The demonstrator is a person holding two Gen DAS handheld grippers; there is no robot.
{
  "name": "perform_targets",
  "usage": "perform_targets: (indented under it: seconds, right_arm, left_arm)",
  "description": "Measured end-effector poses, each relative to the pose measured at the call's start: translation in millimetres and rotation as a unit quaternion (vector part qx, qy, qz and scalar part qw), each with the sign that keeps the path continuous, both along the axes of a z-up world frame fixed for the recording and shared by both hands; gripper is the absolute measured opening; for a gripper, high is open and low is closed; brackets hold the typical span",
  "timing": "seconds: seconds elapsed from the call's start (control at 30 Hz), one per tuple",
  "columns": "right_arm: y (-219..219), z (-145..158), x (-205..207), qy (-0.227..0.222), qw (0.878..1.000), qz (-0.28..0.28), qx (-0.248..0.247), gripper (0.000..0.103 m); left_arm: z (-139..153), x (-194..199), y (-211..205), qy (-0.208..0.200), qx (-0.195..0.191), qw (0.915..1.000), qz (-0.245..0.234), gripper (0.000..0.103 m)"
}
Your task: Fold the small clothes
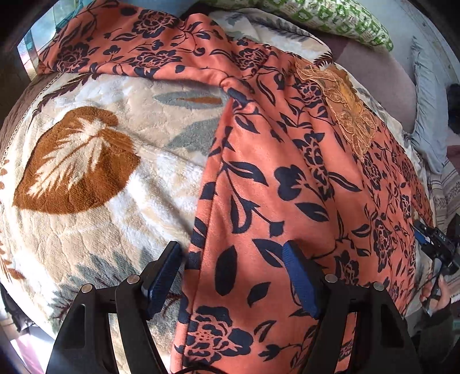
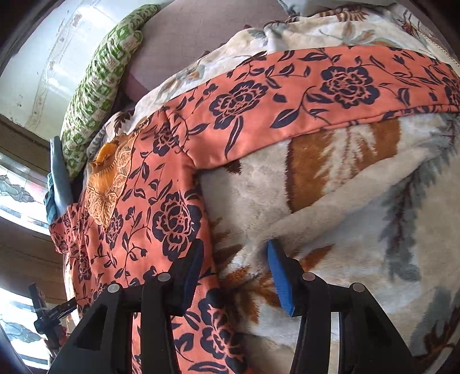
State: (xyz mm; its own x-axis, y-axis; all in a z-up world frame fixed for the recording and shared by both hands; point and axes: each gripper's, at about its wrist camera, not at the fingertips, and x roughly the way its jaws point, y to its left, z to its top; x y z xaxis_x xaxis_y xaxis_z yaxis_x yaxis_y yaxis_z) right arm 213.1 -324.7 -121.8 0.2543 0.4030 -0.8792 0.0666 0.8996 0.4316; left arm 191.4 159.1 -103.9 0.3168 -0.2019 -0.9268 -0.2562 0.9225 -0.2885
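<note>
Bare blanket (image 2: 359,218) beside the garment (image 1: 287,187) lies open; pillow (image 1: 330,17) (green-patterned) bounds the far edge.

The garment (image 1: 287,184) is a salmon-orange top printed with dark navy roses and leaves, with a gold embroidered patch (image 1: 345,109) at the neckline. It lies spread out, front up and lightly wrinkled, one sleeve (image 2: 316,92) stretched straight out sideways.

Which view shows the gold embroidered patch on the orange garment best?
The right wrist view: the embroidered patch lies whole and unobstructed on the orange floral garment, its butterfly-like stitching legible. The left wrist view shows the patch too, but farther off and stretched towards the rim.
</note>
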Motion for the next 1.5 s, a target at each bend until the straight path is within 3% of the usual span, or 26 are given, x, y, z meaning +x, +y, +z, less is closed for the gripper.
perform_targets:
  seconds: [0.17, 0.27, 0.33, 0.37, 0.4, 0.43, 0.5, 0.53, 0.63, 0.7, 0.73, 0.8, 0.83, 0.93, 0.97, 1.03, 1.13, 1.2, 1.23, 1.27, 1.3, 1.37, 1.43, 1.5]
  right_arm:
    - [33.9, 10.3, 9.5, -0.04, 0.998, 0.037, -0.035, 0.056]
    - [54.0, 2.5, 18.2, -0.032, 0.993, 0.066, -0.089, 0.055]
    - [58.0, -5.2, 21.9, -0.023, 0.993, 0.064, -0.098, 0.055]
    - [58.8, -2.8, 21.6, -0.032, 0.993, 0.065, -0.098, 0.038]
    - [61.0, 1.0, 22.4, -0.04, 0.993, 0.077, -0.086, 0.012]
    - [64.1, 5.9, 23.0, -0.042, 0.992, 0.09, -0.08, 0.003]
    - [64.9, 22.2, 22.4, -0.08, 0.987, 0.096, -0.105, 0.004]
    - [60.1, 22.6, 25.9, -0.082, 0.985, 0.088, -0.12, 0.004]
    - [48.7, 1.6, 35.5, -0.032, 0.99, 0.071, -0.114, 0.004]
    - [47.3, 3.3, 29.4, -0.037, 0.991, 0.064, -0.11, 0.007]
    - [44.1, 7.1, 25.4, -0.037, 0.993, 0.057, -0.095, 0.013]
    - [35.1, 18.5, 12.2, -0.037, 0.996, 0.052, -0.06, 0.014]
    - [29.2, 25.7, 1.9, -0.041, 0.997, 0.057, -0.045, 0.019]
    - [10.4, 38.0, -36.0, -0.041, 0.996, 0.081, -0.021, 0.051]
    - [5.7, 39.0, -47.7, -0.037, 0.996, 0.084, -0.022, 0.054]
    - [-5.9, 36.6, -68.9, -0.025, 0.996, 0.086, -0.029, 0.054]
    - [-17.4, 23.9, -94.0, -0.002, 0.997, 0.079, -0.014, 0.054]
    - [-9.6, 17.5, -105.6, -0.001, 0.995, 0.095, -0.016, 0.052]
    - [-2.9, 19.8, -110.8, -0.018, 0.993, 0.111, -0.043, 0.041]
    - [4.8, 23.3, -114.3, -0.031, 0.988, 0.131, -0.074, 0.002]
    - [7.3, 26.6, -116.1, -0.037, 0.986, 0.139, -0.079, 0.006]
    - [1.1, 31.6, -117.5, -0.052, 0.986, 0.127, -0.092, 0.004]
    - [-5.3, 19.0, -115.8, -0.029, 0.987, 0.128, -0.095, 0.005]
    - [-12.2, 20.6, -115.7, -0.03, 0.99, 0.12, -0.065, 0.009]
  left_arm:
    - [3.7, -19.5, -5.7, 0.001, 0.02, 0.9998, -0.005, 0.064]
    - [3.5, -24.8, -6.4, -0.003, 0.013, 0.9999, 0.002, 0.064]
    - [1.4, -21.0, -8.6, -0.004, 0.012, 0.9999, 0.008, 0.063]
    - [3.3, -22.7, -9.3, -0.006, 0.017, 0.9998, 0.011, 0.055]
    - [3.7, -22.7, -10.0, -0.005, 0.02, 0.9997, 0.01, 0.038]
    - [5.6, -26.1, -9.2, 0.001, 0.026, 0.9995, 0.015, 0.031]
    - [6.0, -32.8, -5.8, 0.013, 0.036, 0.9989, 0.027, 0.018]
    - [4.2, -37.5, -2.5, 0.017, 0.039, 0.9985, 0.035, 0.018]
    - [3.9, -47.1, 4.5, 0.015, 0.03, 0.9982, 0.05, 0.018]
    - [12.0, -52.8, 6.2, 0.013, 0.036, 0.9979, 0.053, 0.018]
    - [16.1, -56.0, 7.6, 0.011, 0.032, 0.9982, 0.049, 0.018]
    - [22.9, -63.5, 10.1, 0.011, 0.02, 0.9991, 0.037, 0.019]
    - [26.9, -69.2, 11.9, 0.009, 0.016, 0.9993, 0.031, 0.022]
    - [33.4, -88.3, 15.5, 0.003, 0.002, 0.9999, 0.01, 0.039]
    - [33.1, -94.2, 15.7, 0.001, -0.002, 1.0, 0.006, 0.045]
    - [28.5, -100.9, 17.2, 0.001, -0.011, 0.9999, 0.002, 0.05]
    - [14.7, -100.9, 11.6, 0.019, -0.013, 0.9997, 0.005, 0.049]
    - [12.4, -98.2, 6.7, 0.02, 0.012, 0.9997, 0.006, 0.048]
    - [13.0, -97.1, 4.4, 0.02, 0.023, 0.9995, 0.006, 0.048]
    - [14.9, -98.0, 3.6, 0.023, 0.03, 0.9993, 0.006, 0.04]
    - [16.0, -99.0, 3.0, 0.029, 0.039, 0.9988, 0.006, 0.033]
    - [14.4, -101.7, 4.5, 0.048, 0.076, 0.9959, 0.008, 0.032]
    - [15.6, -104.6, 7.1, 0.051, 0.07, 0.996, 0.017, 0.032]
    - [27.0, -104.8, 7.4, 0.049, 0.067, 0.9963, 0.023, 0.032]
